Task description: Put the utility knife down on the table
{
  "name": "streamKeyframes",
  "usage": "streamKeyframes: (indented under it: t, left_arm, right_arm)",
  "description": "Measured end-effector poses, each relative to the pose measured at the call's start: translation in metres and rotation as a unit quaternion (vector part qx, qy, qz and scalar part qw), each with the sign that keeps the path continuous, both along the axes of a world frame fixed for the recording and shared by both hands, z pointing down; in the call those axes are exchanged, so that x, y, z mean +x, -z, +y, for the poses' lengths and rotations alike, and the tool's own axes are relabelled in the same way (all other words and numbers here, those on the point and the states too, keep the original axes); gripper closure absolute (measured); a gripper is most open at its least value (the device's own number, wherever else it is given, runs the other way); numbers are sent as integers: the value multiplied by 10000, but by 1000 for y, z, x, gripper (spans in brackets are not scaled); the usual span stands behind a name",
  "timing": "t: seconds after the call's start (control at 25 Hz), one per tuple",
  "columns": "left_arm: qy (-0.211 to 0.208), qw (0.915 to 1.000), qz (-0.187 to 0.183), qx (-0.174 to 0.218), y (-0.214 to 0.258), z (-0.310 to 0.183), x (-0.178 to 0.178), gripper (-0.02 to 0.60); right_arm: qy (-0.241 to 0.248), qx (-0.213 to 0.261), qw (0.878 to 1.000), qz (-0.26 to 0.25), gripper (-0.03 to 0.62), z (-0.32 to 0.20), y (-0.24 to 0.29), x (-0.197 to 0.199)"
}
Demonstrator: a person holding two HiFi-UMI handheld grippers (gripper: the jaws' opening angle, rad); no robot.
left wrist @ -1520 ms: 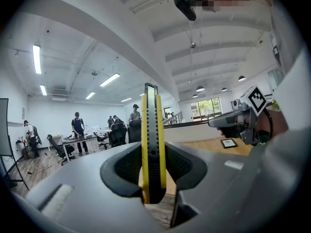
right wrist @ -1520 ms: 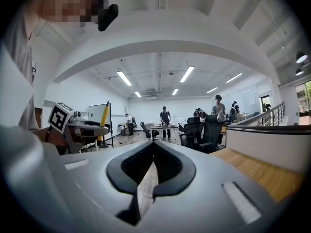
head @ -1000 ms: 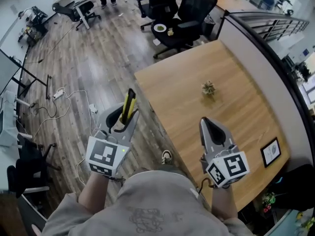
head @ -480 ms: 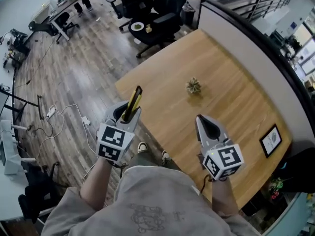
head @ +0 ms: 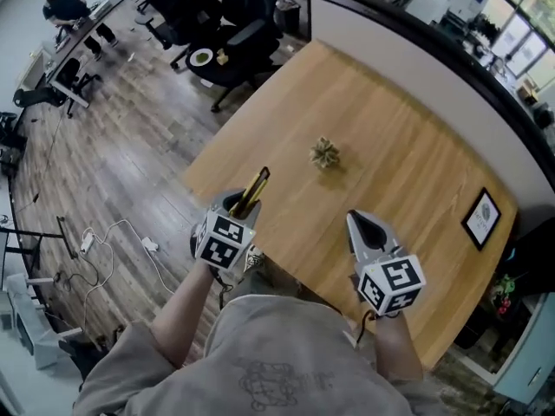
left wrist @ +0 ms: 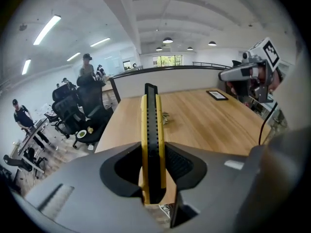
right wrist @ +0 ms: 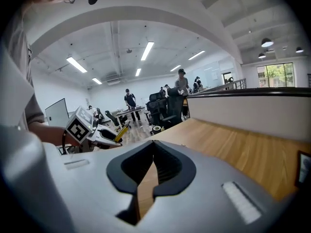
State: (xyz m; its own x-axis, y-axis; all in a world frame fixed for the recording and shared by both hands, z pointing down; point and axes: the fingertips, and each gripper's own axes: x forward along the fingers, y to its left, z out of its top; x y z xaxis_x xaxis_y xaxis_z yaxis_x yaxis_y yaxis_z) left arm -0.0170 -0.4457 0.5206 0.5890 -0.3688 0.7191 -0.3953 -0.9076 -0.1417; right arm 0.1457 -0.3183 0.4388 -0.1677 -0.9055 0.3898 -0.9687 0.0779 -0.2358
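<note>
Since the utility knife [head: 257,187] is meant for the table [head: 408,137], the left gripper [head: 244,206] pinches its rear end, pointing it over the table's near edge, while the right gripper [head: 360,224] hovers closed and empty.

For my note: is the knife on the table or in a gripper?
In a gripper: the left gripper clamps the knife, raised off the table.

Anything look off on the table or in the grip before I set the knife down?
Nothing stands out. The utility knife sits straight between the jaws of the left gripper, over the edge of the table. The table holds only a small dried-plant ornament and a flat picture frame, both well clear of the knife.
</note>
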Motion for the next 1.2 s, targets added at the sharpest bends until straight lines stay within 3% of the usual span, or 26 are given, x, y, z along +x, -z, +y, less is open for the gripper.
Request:
streamKeyframes:
  t: [0.24, 0.64, 1.2]
  left_arm:
    - [-696, 9955, -404, -494, -54, -32, 11, 460]
    - [-1755, 9748, -1075, -858, -126, -62, 24, 459]
    - [-2404, 9448, -1996, -983, -212, -66, 8, 457]
  right_arm:
    - [-593, -389, 9972, -247, 583, -22, -29, -4]
    - [-1278, -573, 9892, -420, 583, -56, -49, -25]
    - [-1977, -1059, 9720, -707, 583, -29, -83, -52]
